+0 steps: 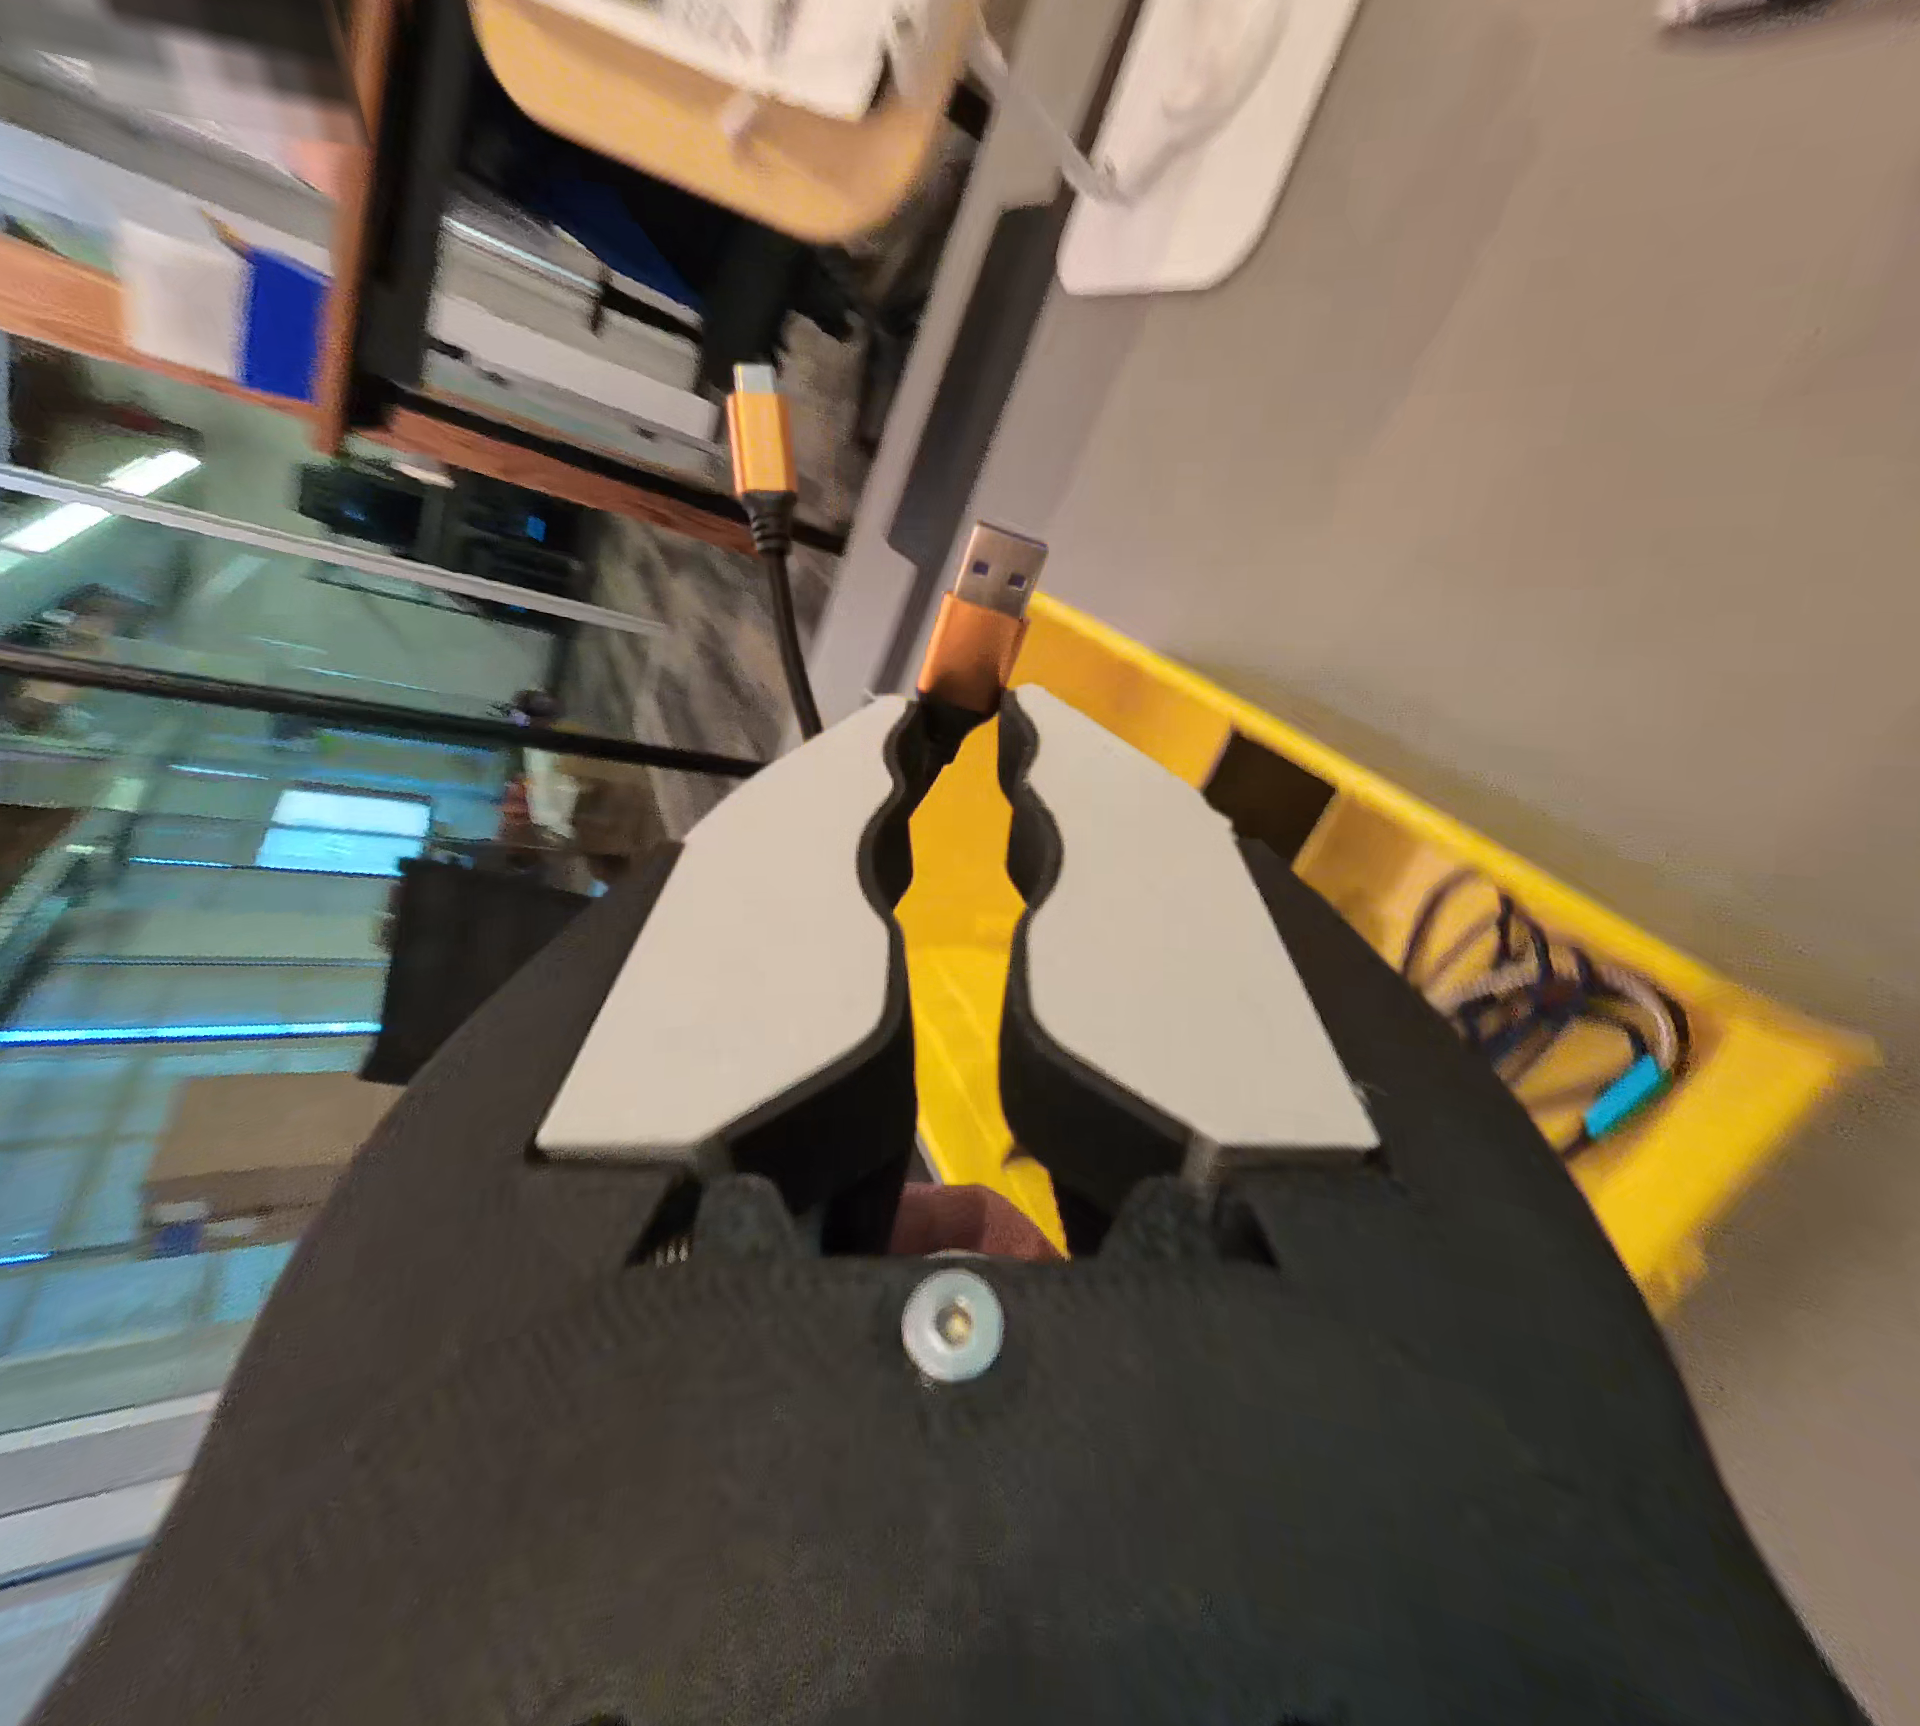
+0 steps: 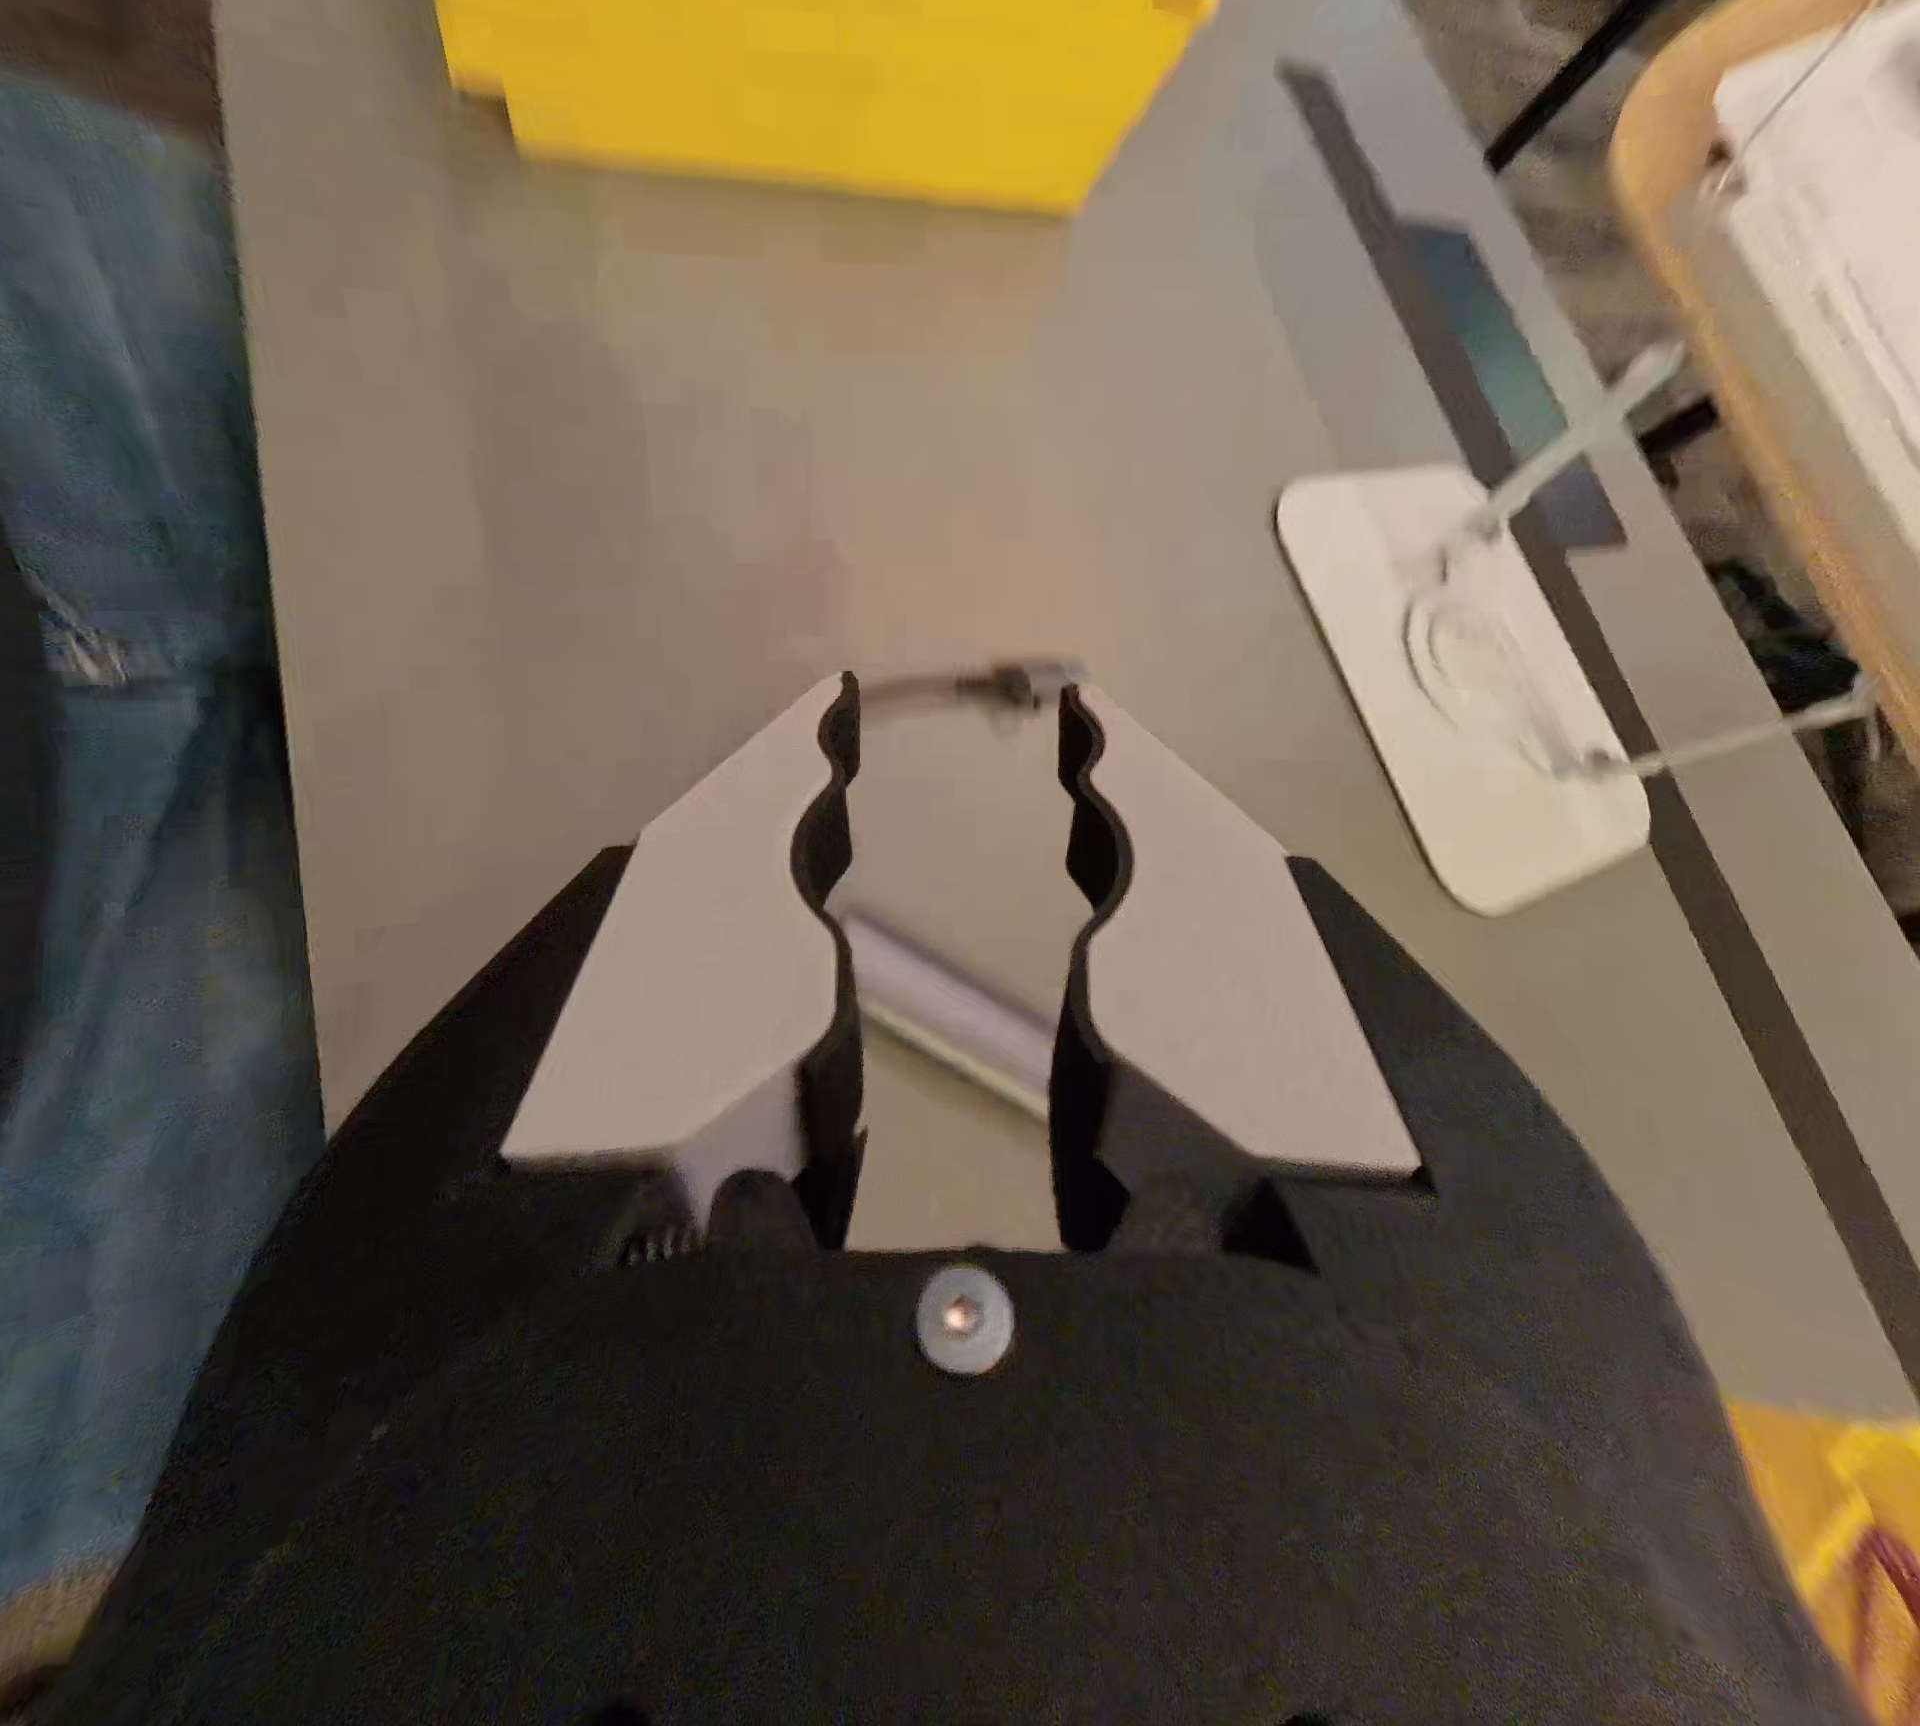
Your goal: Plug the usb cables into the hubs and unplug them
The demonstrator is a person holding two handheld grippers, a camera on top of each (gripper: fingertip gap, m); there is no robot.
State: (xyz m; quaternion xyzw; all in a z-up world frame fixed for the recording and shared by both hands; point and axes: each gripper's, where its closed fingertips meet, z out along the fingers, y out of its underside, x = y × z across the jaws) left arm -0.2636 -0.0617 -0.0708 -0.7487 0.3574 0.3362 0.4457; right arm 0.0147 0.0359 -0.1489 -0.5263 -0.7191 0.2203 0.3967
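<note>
This is looking like an office: a gray desk [image 2: 727, 429], a yellow bin [image 2: 810, 14] of cables, shelves [image 1: 540, 388] and glass walls [image 1: 208, 845].

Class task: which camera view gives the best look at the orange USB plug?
The left wrist view: the orange USB plug sits centred and sharp, pinched at the tips of the left tool, metal end pointing away. The right wrist view does not show it.

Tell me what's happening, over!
Left gripper shut on orange USB plug, airborne. Right gripper open above silver hub. Nothing blocking.
</note>
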